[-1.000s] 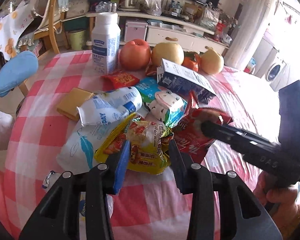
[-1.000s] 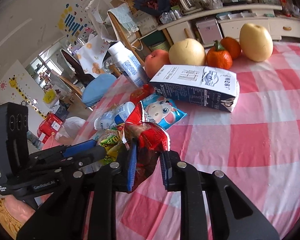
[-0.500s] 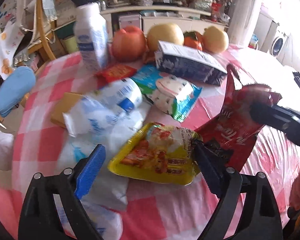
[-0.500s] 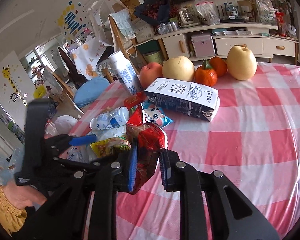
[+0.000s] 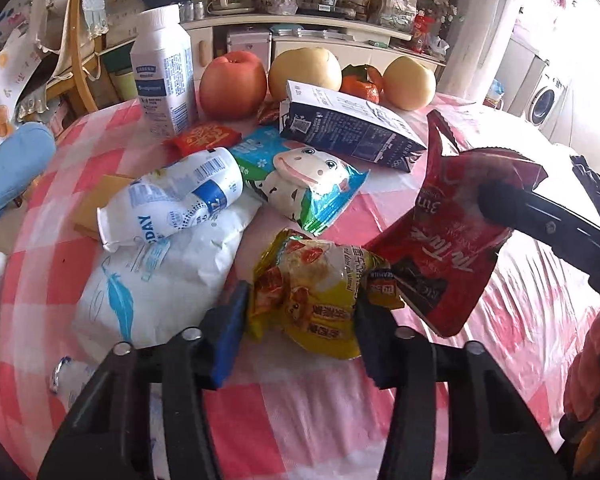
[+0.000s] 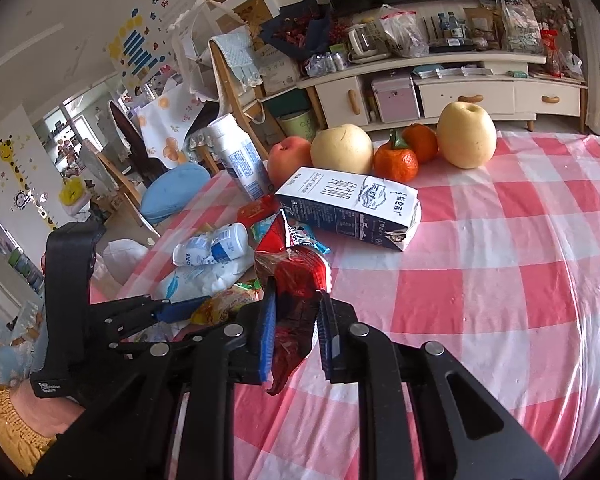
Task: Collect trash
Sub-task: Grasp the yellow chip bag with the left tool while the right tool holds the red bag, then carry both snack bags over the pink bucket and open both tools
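Observation:
My left gripper (image 5: 298, 312) is shut on a crumpled yellow snack wrapper (image 5: 316, 292), which bulges between the pads just above the checked tablecloth. It also shows in the right wrist view (image 6: 228, 304). My right gripper (image 6: 296, 320) is shut on a red snack wrapper (image 6: 296, 276) and holds it above the table; in the left wrist view the red wrapper (image 5: 448, 240) hangs to the right of the yellow one. More trash lies behind: a squashed white bottle (image 5: 172, 200), a white bag (image 5: 156, 284), a blue-green cow packet (image 5: 304, 180) and a small red packet (image 5: 202, 138).
A dark blue milk carton (image 5: 352, 132) lies on its side. An upright white bottle (image 5: 164, 68), a red apple (image 5: 232, 84), two pears (image 5: 304, 68) and oranges (image 5: 360, 84) stand at the back. A yellow pad (image 5: 96, 204) lies at the left. The table edge (image 5: 4, 240) and a blue chair cushion (image 5: 12, 168) are at the left.
My left gripper opened wide half a second ago and has now closed on the yellow wrapper. My right gripper has lifted the red wrapper up and to the right.

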`<state>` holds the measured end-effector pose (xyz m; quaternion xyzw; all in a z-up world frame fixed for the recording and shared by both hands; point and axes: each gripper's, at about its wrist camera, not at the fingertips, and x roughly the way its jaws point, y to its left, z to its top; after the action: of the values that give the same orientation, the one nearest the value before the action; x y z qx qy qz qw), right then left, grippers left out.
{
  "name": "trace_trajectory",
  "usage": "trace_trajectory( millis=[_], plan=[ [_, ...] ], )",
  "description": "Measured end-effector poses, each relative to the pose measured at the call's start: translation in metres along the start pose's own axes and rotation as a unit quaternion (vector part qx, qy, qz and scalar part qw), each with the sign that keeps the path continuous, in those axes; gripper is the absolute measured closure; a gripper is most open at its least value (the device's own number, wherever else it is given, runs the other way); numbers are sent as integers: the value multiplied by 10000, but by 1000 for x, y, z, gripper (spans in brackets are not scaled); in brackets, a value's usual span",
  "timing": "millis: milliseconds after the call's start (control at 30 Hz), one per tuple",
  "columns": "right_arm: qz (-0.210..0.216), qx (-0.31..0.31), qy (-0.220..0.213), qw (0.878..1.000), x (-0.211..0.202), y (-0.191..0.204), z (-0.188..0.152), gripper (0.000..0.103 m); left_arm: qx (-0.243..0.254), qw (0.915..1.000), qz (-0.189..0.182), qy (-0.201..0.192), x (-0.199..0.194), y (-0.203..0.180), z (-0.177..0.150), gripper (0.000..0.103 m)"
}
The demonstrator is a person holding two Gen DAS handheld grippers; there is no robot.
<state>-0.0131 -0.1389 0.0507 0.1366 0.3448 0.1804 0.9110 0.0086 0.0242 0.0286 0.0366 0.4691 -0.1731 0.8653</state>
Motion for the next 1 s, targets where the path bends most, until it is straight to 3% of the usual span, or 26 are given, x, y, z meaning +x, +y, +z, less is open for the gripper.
trace_trajectory(
  millis=[300, 533, 767, 1000],
  plan=[
    [-71, 3, -93, 9999, -14, 11, -5, 83, -332, 9994, -51, -43, -20, 16, -13, 61],
    [-116, -12, -87, 9999, -22, 25, -14, 84, -493, 9980, -197, -335, -56, 31, -19, 61],
    [75, 211, -121, 9997, -33, 45, -20, 83, -635, 9956, -200, -655, -98, 56, -28, 61],
    [415, 160, -109, 9989, -34, 92, -21, 83, -1084, 9888, -67, -1022, -147, 106, -43, 61]
  ],
)
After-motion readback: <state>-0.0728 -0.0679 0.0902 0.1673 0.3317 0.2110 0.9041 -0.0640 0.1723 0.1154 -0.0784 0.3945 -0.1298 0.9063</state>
